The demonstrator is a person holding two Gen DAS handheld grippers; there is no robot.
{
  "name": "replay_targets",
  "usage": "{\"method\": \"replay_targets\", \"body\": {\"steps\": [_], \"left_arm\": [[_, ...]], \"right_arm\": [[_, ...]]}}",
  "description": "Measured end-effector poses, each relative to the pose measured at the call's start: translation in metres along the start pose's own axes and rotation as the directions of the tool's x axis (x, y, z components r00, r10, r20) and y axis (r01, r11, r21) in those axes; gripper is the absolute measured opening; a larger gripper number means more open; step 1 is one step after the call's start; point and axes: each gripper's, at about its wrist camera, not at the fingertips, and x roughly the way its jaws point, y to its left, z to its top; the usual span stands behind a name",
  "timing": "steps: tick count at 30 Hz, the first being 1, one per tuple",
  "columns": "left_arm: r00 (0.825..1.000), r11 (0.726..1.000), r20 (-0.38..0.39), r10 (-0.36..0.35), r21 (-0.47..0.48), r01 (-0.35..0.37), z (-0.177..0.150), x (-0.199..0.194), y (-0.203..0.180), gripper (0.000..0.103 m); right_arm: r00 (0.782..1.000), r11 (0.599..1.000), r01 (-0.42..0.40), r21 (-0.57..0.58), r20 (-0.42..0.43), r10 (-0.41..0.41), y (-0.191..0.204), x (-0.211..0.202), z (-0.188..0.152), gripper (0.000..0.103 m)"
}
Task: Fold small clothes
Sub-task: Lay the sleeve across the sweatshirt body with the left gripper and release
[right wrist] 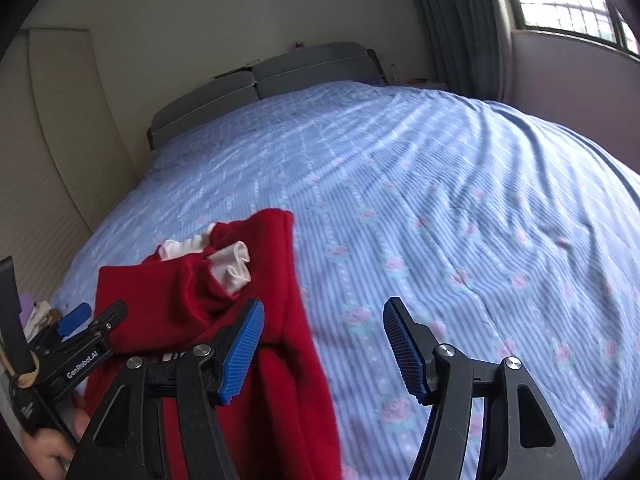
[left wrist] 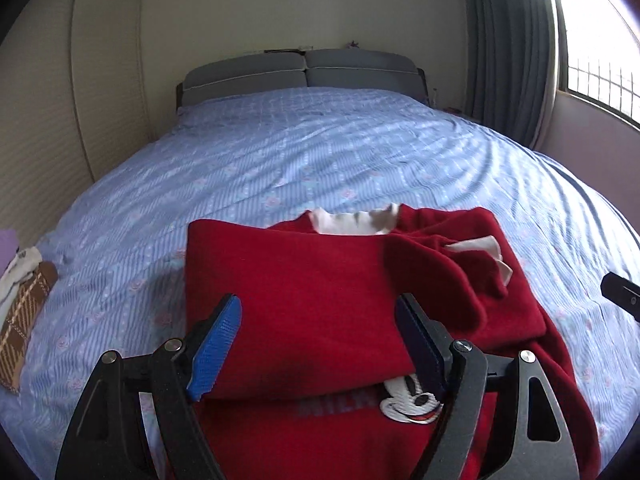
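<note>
A small red sweater (left wrist: 320, 300) with a white collar and a cartoon mouse patch (left wrist: 412, 400) lies partly folded on the blue bedsheet (left wrist: 304, 160). Its left side is folded over the front, and a sleeve with a white cuff (left wrist: 480, 250) lies bunched at the right. My left gripper (left wrist: 318, 336) is open, its blue pads straddling the folded part just above it. My right gripper (right wrist: 324, 344) is open and empty at the sweater's right edge (right wrist: 280, 320). The left gripper also shows in the right wrist view (right wrist: 94, 322).
A brown plaid garment and pale clothes (left wrist: 24, 300) lie at the bed's left edge. A grey headboard (left wrist: 300, 72) stands at the far end. A window and grey curtain (left wrist: 508, 48) are at the right, a cream wardrobe at the left.
</note>
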Motion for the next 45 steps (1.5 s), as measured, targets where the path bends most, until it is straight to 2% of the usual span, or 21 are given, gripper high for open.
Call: {"method": "replay_targets", "body": {"steps": [3,9,10,11,13,15,17,22,26,28,30,33,36,38,41,44,45], "left_arm": [[1.0,0.999,-0.024,0.005,-0.048,-0.006,-0.002,0.014,0.027,0.079],[0.996,0.99,-0.082,0.016,-0.141,-0.028,-0.016,0.04,0.061,0.08],[0.996,0.987,-0.088,0.009,-0.158,-0.023,-0.019,0.042,0.065,0.08],[0.996,0.985,-0.094,0.007,-0.173,-0.024,-0.021,0.043,0.069,0.08],[0.993,0.98,-0.118,0.019,-0.193,-0.042,-0.027,0.048,0.078,0.081],[0.992,0.975,-0.126,-0.003,-0.221,-0.025,-0.033,0.053,0.087,0.082],[0.992,0.972,-0.127,-0.013,-0.235,-0.017,-0.038,0.056,0.091,0.085],[0.992,0.975,-0.122,-0.015,-0.222,-0.013,-0.04,0.055,0.091,0.085],[0.991,0.973,-0.134,0.004,-0.227,-0.035,-0.039,0.051,0.094,0.085],[0.99,0.975,-0.134,0.031,-0.216,-0.06,-0.032,0.042,0.091,0.082],[0.994,0.979,-0.101,0.04,-0.197,-0.06,-0.021,0.031,0.087,0.077],[0.999,0.985,-0.047,-0.01,-0.174,0.002,-0.002,0.022,0.078,0.077],[0.998,0.988,-0.022,-0.067,-0.14,0.063,0.011,0.024,0.067,0.079],[0.995,0.99,-0.031,-0.097,-0.108,0.093,0.014,0.031,0.058,0.084],[0.99,0.993,-0.099,-0.095,-0.08,0.088,0.007,0.05,0.052,0.087],[0.985,0.993,-0.149,-0.091,-0.092,0.078,-0.007,0.066,0.06,0.09],[0.983,0.991,-0.155,-0.095,-0.108,0.079,-0.011,0.069,0.065,0.095]], "right_arm": [[0.998,0.995,-0.067,-0.067,-0.023,0.066,0.033,0.025,0.019,0.063],[0.994,0.982,-0.055,-0.181,-0.102,0.037,0.081,0.077,0.027,0.061],[0.992,0.977,-0.062,-0.205,-0.117,0.038,0.089,0.085,0.025,0.055],[0.99,0.972,-0.069,-0.225,-0.138,0.038,0.094,0.091,0.022,0.044],[0.981,0.964,-0.065,-0.258,-0.193,0.014,0.099,0.106,0.012,0.032],[0.971,0.966,-0.04,-0.256,-0.239,-0.023,0.093,0.118,-0.001,0.032],[0.965,0.974,-0.035,-0.226,-0.262,-0.026,0.082,0.123,-0.009,0.032],[0.961,0.973,-0.006,-0.229,-0.269,-0.058,0.073,0.114,-0.013,0.032],[0.958,0.967,0.011,-0.253,-0.274,-0.083,0.072,0.109,-0.014,0.032],[0.957,0.972,0.017,-0.234,-0.276,-0.083,0.07,0.105,-0.01,0.032],[0.967,0.978,0.014,-0.209,-0.246,-0.067,0.069,0.094,-0.002,0.032],[0.984,0.978,-0.014,-0.21,-0.175,-0.023,0.076,0.081,0.01,0.034],[0.981,0.973,-0.049,-0.227,-0.192,0.005,0.086,0.091,0.017,0.034],[0.975,0.97,-0.054,-0.235,-0.222,0.001,0.091,0.103,0.015,0.034],[0.957,0.976,-0.016,-0.215,-0.287,-0.047,0.086,0.122,0.003,0.034],[0.956,0.986,-0.025,-0.165,-0.292,-0.025,0.072,0.124,-0.004,0.037],[0.957,0.986,-0.028,-0.167,-0.29,-0.022,0.07,0.122,-0.005,0.037]]}}
